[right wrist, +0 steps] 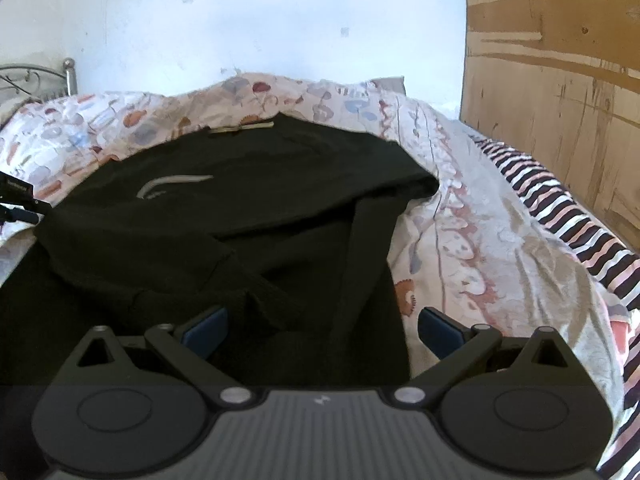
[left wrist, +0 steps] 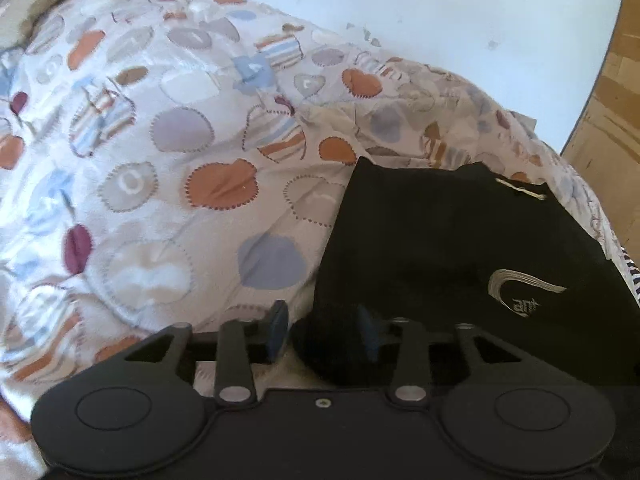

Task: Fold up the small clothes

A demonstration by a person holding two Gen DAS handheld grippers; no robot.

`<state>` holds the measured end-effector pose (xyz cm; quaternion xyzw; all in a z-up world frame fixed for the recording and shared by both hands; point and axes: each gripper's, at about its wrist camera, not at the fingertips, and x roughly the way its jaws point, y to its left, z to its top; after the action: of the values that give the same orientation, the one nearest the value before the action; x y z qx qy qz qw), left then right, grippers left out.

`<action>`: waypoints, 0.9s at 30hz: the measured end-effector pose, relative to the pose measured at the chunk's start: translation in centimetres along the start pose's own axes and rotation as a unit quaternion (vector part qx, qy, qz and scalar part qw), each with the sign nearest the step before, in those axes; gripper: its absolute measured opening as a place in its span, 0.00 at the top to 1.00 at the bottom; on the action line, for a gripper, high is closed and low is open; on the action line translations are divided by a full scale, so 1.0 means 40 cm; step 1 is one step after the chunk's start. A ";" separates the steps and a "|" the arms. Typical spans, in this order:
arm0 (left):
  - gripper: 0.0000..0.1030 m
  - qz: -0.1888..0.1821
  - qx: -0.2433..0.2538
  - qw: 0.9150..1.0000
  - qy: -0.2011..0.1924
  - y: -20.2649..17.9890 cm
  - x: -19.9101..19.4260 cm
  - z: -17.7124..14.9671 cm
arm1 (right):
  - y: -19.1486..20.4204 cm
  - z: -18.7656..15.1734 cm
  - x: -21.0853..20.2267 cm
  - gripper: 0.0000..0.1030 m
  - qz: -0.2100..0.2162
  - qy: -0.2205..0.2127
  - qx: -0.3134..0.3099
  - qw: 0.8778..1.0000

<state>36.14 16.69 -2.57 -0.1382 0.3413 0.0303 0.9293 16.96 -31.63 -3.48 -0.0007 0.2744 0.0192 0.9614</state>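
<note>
A black t-shirt [left wrist: 452, 248] with a small pale chest logo lies on the patterned bedspread [left wrist: 160, 140]. In the left wrist view my left gripper [left wrist: 324, 330] stands partly open at the shirt's left edge, with a rolled bulge of black cloth between its blue pads; the pads do not press on it. In the right wrist view the black t-shirt [right wrist: 240, 208] lies partly folded, a sleeve laid over its body. My right gripper [right wrist: 320, 332] is wide open above the shirt's near right part, holding nothing. The left gripper's tip [right wrist: 16, 200] shows at the far left.
The bedspread [right wrist: 480, 248] covers the bed. A striped sheet [right wrist: 568, 224] shows along its right edge. A white wall [right wrist: 280, 20] stands behind, a wooden wardrobe [right wrist: 560, 80] at the right and a metal bed frame [right wrist: 40, 76] at the far left.
</note>
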 end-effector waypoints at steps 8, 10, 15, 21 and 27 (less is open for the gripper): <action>0.02 -0.007 0.017 0.999 -0.048 -0.034 -0.216 -0.127 | -0.052 -0.041 -0.114 0.00 0.025 -0.004 0.000 1.000; 0.01 -0.021 0.026 0.999 -0.042 -0.045 -0.260 -0.175 | -0.066 -0.056 -0.145 0.00 0.037 0.001 0.008 0.999; 0.01 -0.042 0.041 0.998 -0.019 -0.069 -0.336 -0.303 | -0.111 -0.102 -0.218 0.00 0.050 0.012 0.039 0.998; 0.01 -0.054 0.039 0.998 0.004 -0.084 -0.395 -0.414 | -0.112 -0.128 -0.249 0.11 0.051 0.019 0.040 0.998; 0.01 -0.043 0.044 0.998 0.025 -0.099 -0.417 -0.469 | -0.042 -0.125 -0.231 0.18 0.076 0.036 -0.003 0.996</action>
<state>12.23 8.31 -4.57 -0.1128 0.3592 -0.0279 0.9260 6.55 -33.69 -2.88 0.0166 0.3084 0.0931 0.9465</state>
